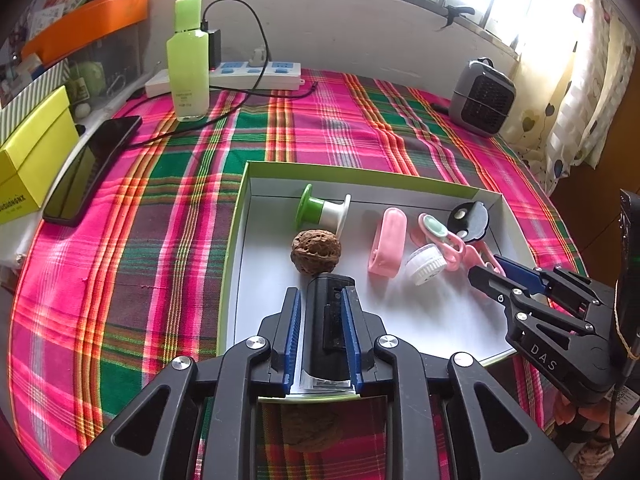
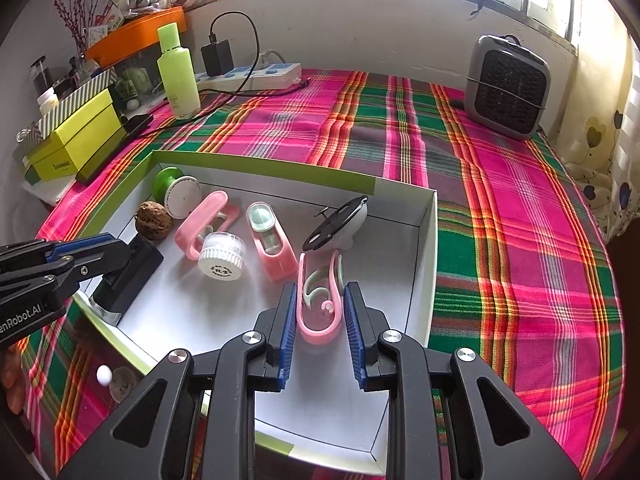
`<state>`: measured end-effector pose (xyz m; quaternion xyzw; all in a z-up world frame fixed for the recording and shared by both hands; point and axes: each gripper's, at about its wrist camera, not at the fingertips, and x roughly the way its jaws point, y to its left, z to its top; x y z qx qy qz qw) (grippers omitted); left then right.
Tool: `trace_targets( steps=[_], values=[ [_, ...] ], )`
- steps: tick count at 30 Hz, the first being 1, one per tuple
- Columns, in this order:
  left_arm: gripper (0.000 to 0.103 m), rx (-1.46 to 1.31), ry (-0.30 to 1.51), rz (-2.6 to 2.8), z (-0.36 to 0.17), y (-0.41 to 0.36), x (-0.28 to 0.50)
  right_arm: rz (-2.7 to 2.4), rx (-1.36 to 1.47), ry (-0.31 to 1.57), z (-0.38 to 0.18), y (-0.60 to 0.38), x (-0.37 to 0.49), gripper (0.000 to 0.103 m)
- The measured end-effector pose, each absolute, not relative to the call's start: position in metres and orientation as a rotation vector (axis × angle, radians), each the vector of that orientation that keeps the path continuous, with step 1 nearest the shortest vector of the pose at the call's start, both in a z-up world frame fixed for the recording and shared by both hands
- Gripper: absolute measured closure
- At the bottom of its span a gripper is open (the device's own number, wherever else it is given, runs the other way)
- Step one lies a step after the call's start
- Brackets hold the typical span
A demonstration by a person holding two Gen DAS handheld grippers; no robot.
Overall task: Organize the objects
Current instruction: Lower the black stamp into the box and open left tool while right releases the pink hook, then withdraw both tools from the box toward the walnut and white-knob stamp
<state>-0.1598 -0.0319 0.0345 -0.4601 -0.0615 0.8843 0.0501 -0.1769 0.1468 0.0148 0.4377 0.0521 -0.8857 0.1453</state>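
Left claw (image 1: 322, 320): pads pressed on a black block (image 1: 330, 312), a stiff boxy plastic piece held upright over the near edge of the tray (image 1: 236, 240); its lower end seems to rest on the tray floor, though I cannot be sure. Grip is on the flat sides, which suits it; looks light, hard, a bit slick against the ribbed pads. Right claw (image 2: 320, 312): straddles a pink clip (image 2: 318, 320), a thin springy plastic loop with a pale green inner curl, lying at the tray's near right part. The left pad seems to touch it and a sliver shows at the right pad, so I read a light clench on the clip but cannot be certain. Light and flexible; take it across the closed bend, not the open tips, or it may squirt out. Outward in the tray: white round cap (image 2: 221, 258), two pink holders (image 2: 272, 248), walnut (image 2: 153, 222), green-and-white spool (image 2: 176, 192), black disc (image 2: 336, 224). Tray sits on a plaid cloth (image 2: 520, 240) over the surface. Beyond: green bottle (image 2: 178, 72), power strip (image 2: 256, 74), small heater (image 2: 508, 84), yellow box (image 2: 76, 136). Most items are already in the tray.
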Motion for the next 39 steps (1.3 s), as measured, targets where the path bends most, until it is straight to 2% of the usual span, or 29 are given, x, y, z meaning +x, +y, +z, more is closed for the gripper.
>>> trace_targets(
  steps=[10, 18, 22, 39],
  values=[
    [0.075, -1.411, -0.194, 2.712, 0.034, -0.035, -0.160, -2.562, 1.258, 0.144, 0.015, 0.147, -0.177, 0.078],
    [0.069, -1.412, -0.187, 2.727, 0.033, -0.035, -0.158, -2.566, 1.237, 0.156, 0.017, 0.144, -0.172, 0.061],
    [0.065, -1.414, -0.182, 2.724, 0.033, -0.035, -0.156, -2.575, 1.238, 0.145, 0.018, 0.145, -0.170, 0.061],
    [0.059, -1.329, -0.127, 2.791, 0.046, -0.031, -0.129, -2.619, 1.182, 0.103, 0.033, 0.147, -0.144, 0.061]
  ],
)
